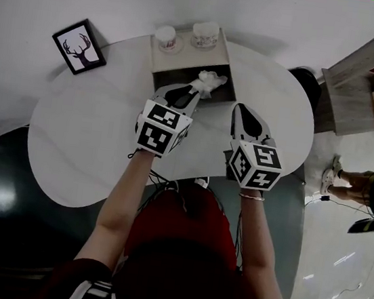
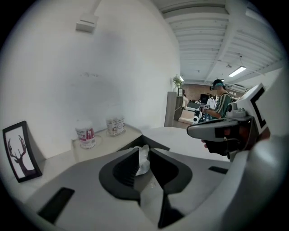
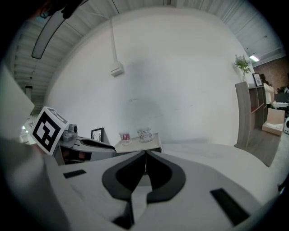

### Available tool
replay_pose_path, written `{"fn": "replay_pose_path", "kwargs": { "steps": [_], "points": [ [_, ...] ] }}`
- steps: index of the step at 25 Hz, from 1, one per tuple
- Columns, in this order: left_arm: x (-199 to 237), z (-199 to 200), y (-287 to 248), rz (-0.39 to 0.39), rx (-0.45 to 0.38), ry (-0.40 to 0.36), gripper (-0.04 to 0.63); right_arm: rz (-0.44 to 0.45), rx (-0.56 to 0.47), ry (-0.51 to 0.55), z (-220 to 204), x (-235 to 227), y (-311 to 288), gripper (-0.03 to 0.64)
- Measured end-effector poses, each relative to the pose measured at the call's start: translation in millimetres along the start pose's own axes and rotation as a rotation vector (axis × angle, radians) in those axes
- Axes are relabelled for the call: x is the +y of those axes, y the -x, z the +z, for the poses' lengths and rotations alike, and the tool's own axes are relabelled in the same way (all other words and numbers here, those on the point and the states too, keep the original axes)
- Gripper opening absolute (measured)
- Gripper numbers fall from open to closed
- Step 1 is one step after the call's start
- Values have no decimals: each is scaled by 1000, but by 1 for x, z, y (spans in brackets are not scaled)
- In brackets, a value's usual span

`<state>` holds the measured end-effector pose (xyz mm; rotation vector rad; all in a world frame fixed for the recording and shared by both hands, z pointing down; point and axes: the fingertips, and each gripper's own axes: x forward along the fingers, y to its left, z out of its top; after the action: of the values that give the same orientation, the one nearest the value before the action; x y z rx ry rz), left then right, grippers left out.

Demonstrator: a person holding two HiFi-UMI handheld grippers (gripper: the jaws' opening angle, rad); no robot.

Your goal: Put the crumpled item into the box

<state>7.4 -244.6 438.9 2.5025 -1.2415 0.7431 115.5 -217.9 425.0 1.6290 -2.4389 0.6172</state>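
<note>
Over the box, the crumpled item was pinched in the left gripper jaws, the right gripper jaws pressed together, empty.

even indoor light, heavy fisheye distortion

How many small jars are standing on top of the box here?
2. The jar with red print stands at the left of the box top; the other jar stands just right of it. Nothing suggests a hidden third.
</note>
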Motion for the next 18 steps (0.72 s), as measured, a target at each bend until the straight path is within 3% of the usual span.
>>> {"fn": "replay_pose_path", "kwargs": {
  "steps": [10,18],
  "points": [
    [7,-6,46,24,-95,105,60,-3,-36,13,5,28,16,15],
    [12,-11,75,34,-145,132,41,-20,-58,21,6,42,30,15]
  ]
}}
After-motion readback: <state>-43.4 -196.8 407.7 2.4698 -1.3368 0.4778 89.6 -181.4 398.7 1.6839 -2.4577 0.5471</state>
